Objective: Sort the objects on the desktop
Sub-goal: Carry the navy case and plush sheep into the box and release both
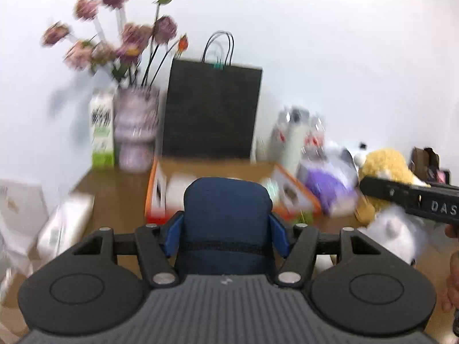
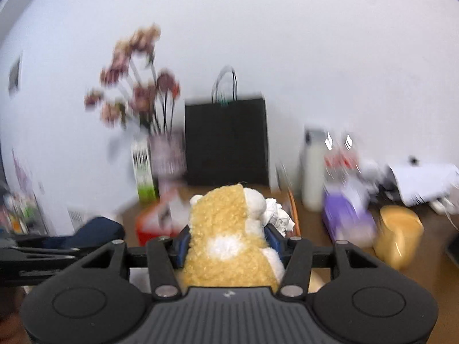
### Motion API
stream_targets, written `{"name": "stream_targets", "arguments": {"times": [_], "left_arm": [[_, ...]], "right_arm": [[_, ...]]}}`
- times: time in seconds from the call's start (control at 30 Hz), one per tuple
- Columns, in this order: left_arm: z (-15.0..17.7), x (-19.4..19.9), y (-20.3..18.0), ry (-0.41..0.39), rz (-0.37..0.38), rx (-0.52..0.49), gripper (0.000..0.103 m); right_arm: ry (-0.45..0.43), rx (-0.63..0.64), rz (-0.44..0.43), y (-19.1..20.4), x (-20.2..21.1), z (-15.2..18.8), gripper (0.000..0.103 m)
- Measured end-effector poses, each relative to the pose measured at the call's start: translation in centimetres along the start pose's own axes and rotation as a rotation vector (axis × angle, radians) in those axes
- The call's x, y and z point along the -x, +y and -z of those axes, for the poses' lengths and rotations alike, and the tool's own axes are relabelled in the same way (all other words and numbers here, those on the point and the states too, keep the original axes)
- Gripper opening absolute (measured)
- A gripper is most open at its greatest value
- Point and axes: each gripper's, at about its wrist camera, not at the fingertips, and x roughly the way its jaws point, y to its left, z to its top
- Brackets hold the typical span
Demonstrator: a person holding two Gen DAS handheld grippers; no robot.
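Observation:
My left gripper (image 1: 226,232) is shut on a dark blue soft case (image 1: 226,218), held above the wooden desk in front of an orange box (image 1: 152,197). My right gripper (image 2: 228,243) is shut on a yellow and white plush toy (image 2: 226,229), held above the desk. In the left wrist view the plush toy (image 1: 384,169) and the right gripper's black body show at the right. In the right wrist view the blue case (image 2: 97,233) in the left gripper shows at the left. Both views are motion-blurred.
A black paper bag (image 1: 212,111) stands at the back against the wall. A vase of pink flowers (image 1: 137,126) and a green-white carton (image 1: 101,132) stand left of it. Bottles (image 1: 298,134), a purple packet (image 1: 332,186) and a yellow jar (image 2: 398,238) sit at the right.

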Motion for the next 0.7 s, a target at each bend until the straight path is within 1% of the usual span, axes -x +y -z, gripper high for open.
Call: {"name": "stream_targets", "arguments": {"times": [0.03,0.07,0.1,0.13,0.17,0.2,0.23,0.27,0.3,0.33,0.37,0.43,0.47,0.5,0.53,0.57,0.6,0.63,0.67,0.7], "left_arm": [[-2.4,-2.5,0.4,0.005,-0.004,-0.005,0.063],[-4.3,-4.9,0.7,0.028,-0.003,-0.026,0.063],[-5.7,-7.4,1.0,0.051,-0.008,-0.022,0.063],[-6.9,-10.1,1.3,0.081,-0.016,-0.016,0.063],[-8.0,-13.3,1.6,0.133,-0.029,0.0,0.063],[-8.6,-15.5,1.8,0.171,-0.043,0.028,0.063],[-9.1,-18.4,1.9,0.217,-0.06,0.052,0.063],[-9.2,-20.4,1.9,0.235,-0.074,0.064,0.063],[-9.2,-22.2,1.7,0.247,-0.085,0.054,0.063],[-9.2,-24.1,1.3,0.262,-0.097,0.031,0.063],[-8.9,-26.1,1.0,0.276,-0.104,0.02,0.064],[-8.2,-29.6,0.8,0.311,-0.122,0.003,0.064],[-8.0,-31.2,0.7,0.333,-0.132,-0.001,0.064],[-7.8,-32.5,0.7,0.359,-0.13,-0.001,0.065],[-7.7,-33.6,0.8,0.388,-0.119,0.005,0.066],[-7.6,-34.2,1.3,0.399,-0.111,0.027,0.066],[-7.6,-34.4,1.5,0.396,-0.106,0.043,0.066],[-7.7,-34.4,1.6,0.389,-0.114,0.047,0.061],[-8.1,-34.1,1.6,0.363,-0.13,0.037,0.059],[-8.3,-33.8,1.6,0.351,-0.138,0.024,0.058]], "right_arm": [[0.024,-0.013,-0.018,-0.5,-2.1,-2.0,0.051],[0.065,-0.036,-0.038,-1.1,-5.0,-4.0,0.051],[0.114,-0.055,-0.061,-1.6,-7.7,-5.4,0.051],[0.166,-0.094,-0.093,-2.4,-10.6,-6.5,0.051],[0.231,-0.137,-0.114,-3.4,-14.4,-7.5,0.051],[0.288,-0.156,-0.103,-4.0,-17.4,-7.9,0.051],[0.319,-0.148,-0.063,-4.3,-20.1,-8.3,0.051],[0.345,-0.114,0.0,-4.4,-22.9,-8.5,0.051],[0.37,-0.082,0.065,-4.7,-25.5,-8.5,0.051],[0.396,-0.079,0.107,-5.3,-27.7,-8.2,0.051],[0.44,-0.106,0.122,-6.1,-30.2,-7.8,0.051],[0.484,-0.16,0.112,-7.4,-33.2,-6.9,0.051],[0.504,-0.178,0.113,-7.9,-34.9,-6.6,0.051],[0.505,-0.203,0.118,-8.2,-36.1,-6.3,0.051],[0.502,-0.221,0.125,-8.4,-37.0,-6.1,0.051],[0.511,-0.228,0.144,-8.6,-38.2,-6.0,0.052],[0.533,-0.218,0.173,-8.6,-39.2,-5.8,0.055],[0.56,-0.196,0.206,-8.5,-40.0,-5.6,0.058],[0.595,-0.17,0.23,-8.3,-40.8,-5.3,0.065],[0.608,-0.152,0.232,-8.1,-41.1,-5.2,0.066]]}}
